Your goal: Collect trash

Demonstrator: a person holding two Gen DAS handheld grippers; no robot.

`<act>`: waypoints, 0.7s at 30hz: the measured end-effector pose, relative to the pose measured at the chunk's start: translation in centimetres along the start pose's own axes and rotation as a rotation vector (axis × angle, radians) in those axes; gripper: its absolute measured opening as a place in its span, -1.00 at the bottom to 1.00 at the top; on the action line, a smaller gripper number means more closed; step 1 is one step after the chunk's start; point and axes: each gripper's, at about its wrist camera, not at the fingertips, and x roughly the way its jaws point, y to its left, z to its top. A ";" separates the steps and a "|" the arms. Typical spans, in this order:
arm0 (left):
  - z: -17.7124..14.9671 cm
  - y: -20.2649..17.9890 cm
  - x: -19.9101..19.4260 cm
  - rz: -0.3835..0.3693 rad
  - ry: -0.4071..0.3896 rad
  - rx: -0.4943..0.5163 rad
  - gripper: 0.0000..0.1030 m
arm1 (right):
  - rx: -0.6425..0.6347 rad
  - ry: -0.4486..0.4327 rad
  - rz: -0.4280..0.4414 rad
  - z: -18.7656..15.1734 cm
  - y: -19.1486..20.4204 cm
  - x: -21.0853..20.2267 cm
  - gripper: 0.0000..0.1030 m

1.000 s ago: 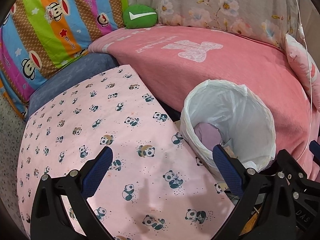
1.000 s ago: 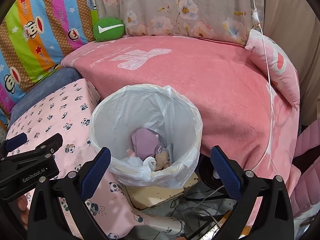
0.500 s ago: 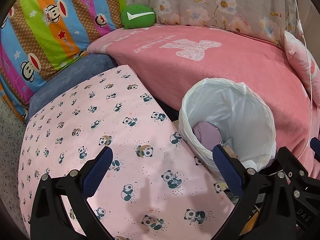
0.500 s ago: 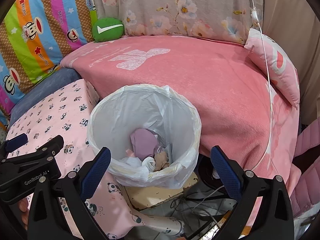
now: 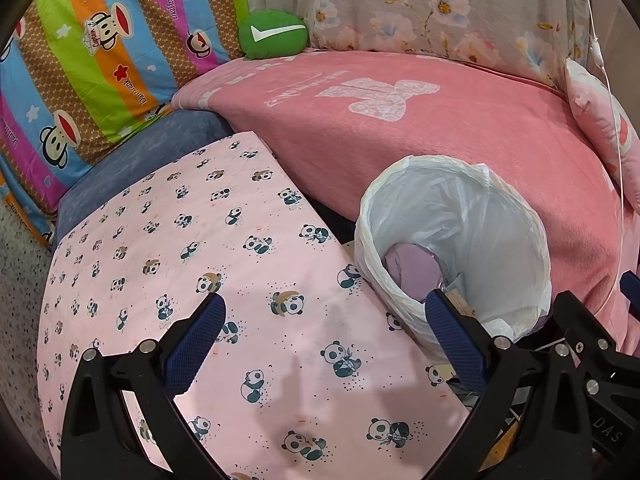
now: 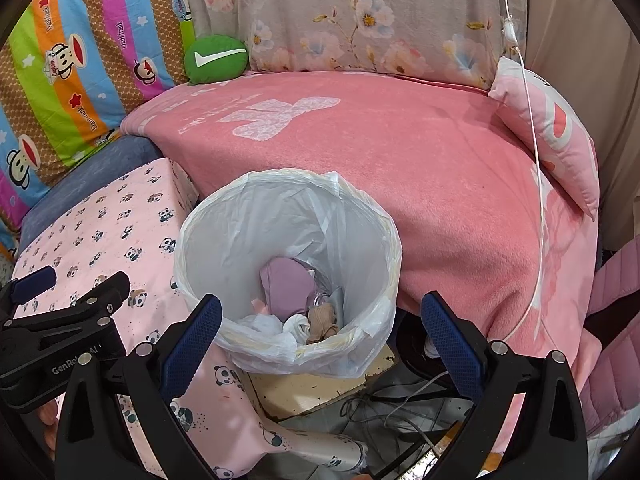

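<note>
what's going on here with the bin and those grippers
A person is collecting trash with a hand-held gripper in each hand. Both are open and empty right now: the left hand-held gripper hovers over the panda-print table cover, and the right hand-held gripper is poised over the trash bin, which is lined with a white bag. The bin sits between the table and a pink bed and already holds a purple item and crumpled scraps. No loose trash shows on the table cover.
</note>
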 end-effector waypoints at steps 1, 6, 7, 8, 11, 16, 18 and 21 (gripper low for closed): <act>0.0 0.0 0.0 0.000 0.000 -0.001 0.86 | 0.000 0.000 0.000 0.0 0.0 -0.1 0.91; 0.0 0.0 0.0 0.001 0.000 -0.001 0.86 | 0.001 0.001 0.001 0.1 -0.1 -0.1 0.91; 0.0 0.0 0.0 0.001 0.000 -0.001 0.86 | 0.001 0.001 0.001 0.1 -0.1 -0.1 0.91; 0.0 0.0 0.0 0.002 0.000 0.000 0.86 | 0.002 0.001 0.001 0.1 -0.2 -0.1 0.91; 0.0 0.0 -0.1 0.001 -0.005 0.004 0.86 | 0.002 -0.001 0.000 0.1 -0.2 -0.1 0.91; -0.1 -0.2 -0.2 -0.006 -0.011 0.015 0.86 | 0.004 0.000 0.000 0.1 -0.3 -0.1 0.91; 0.0 -0.2 -0.2 -0.013 -0.012 0.023 0.86 | 0.004 0.000 0.000 0.0 -0.3 -0.2 0.91; 0.1 -0.5 -0.1 -0.025 -0.011 0.049 0.86 | 0.005 -0.001 -0.001 -0.1 -0.3 -0.3 0.91</act>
